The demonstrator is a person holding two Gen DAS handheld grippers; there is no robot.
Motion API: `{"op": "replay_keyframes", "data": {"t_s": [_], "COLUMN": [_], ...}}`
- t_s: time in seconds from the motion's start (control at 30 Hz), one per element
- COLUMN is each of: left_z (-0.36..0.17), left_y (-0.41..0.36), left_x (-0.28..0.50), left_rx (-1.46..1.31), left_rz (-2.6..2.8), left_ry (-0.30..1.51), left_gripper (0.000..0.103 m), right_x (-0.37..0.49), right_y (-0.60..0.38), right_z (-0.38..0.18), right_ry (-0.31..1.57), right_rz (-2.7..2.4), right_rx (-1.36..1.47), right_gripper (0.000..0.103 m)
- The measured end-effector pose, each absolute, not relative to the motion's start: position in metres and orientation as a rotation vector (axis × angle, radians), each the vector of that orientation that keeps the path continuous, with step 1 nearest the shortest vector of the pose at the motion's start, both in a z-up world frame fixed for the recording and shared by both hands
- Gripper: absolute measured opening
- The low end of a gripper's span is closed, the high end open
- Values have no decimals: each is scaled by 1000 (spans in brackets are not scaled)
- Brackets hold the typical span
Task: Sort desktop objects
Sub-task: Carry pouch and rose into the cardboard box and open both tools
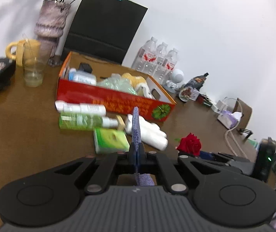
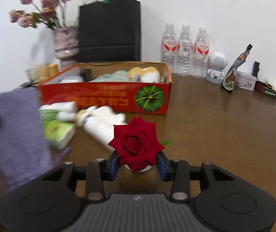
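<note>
My left gripper [image 1: 137, 150] is shut on a purple cloth [image 1: 135, 127] and holds it edge-on above the brown table; the cloth also shows in the right wrist view [image 2: 15, 133] at the left. My right gripper [image 2: 138, 164] is shut on a red rose [image 2: 137, 145]; the rose also shows in the left wrist view [image 1: 189, 144]. A red cardboard box [image 1: 110, 98] [image 2: 107, 98] holds several items. In front of it lie a white bottle [image 1: 83, 108], a green spray bottle [image 1: 83, 121], a green tissue pack [image 1: 110, 140] and a white object [image 1: 149, 131].
A vase of flowers [image 1: 49, 25], a black bag [image 1: 107, 25], a yellow mug [image 1: 21, 51] and a glass [image 1: 33, 69] stand behind the box. Three water bottles [image 2: 185, 50], a white robot figure [image 2: 216, 67] and small tins [image 2: 245, 80] line the wall at the right.
</note>
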State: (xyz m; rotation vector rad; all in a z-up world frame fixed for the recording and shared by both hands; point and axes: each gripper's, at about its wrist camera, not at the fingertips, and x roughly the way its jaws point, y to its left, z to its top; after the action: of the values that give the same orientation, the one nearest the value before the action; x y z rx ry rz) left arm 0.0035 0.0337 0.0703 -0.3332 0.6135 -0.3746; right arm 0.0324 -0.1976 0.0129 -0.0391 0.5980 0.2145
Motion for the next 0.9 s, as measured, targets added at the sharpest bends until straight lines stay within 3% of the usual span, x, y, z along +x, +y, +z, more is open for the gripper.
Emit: {"op": "replay_keyframes", "data": {"t_s": [0.2,0.4,0.5,0.8,0.9], "left_z": [118,185,191,128,99], "left_y": [31,33,24,19,19], "left_x": [30,122,181,342,378], "left_rx": [-263,-299,-259,-171,-121], "left_rz": [-398,-460,-426,-313,-225], "left_ry": [515,491,515,767,839], "left_gripper": [2,2,2,2,11], "right_x": [22,74,124,297,334], "right_y": [-189,-188,-194,-177,-165], "right_z": [52,107,128,116,89], "right_ry": [501,381,376,603,688], "right_rz": [264,232,245,292,270], "right_rx": [-47,-83,-71,-69,-83], "right_gripper": [39,39,39,39,40]}}
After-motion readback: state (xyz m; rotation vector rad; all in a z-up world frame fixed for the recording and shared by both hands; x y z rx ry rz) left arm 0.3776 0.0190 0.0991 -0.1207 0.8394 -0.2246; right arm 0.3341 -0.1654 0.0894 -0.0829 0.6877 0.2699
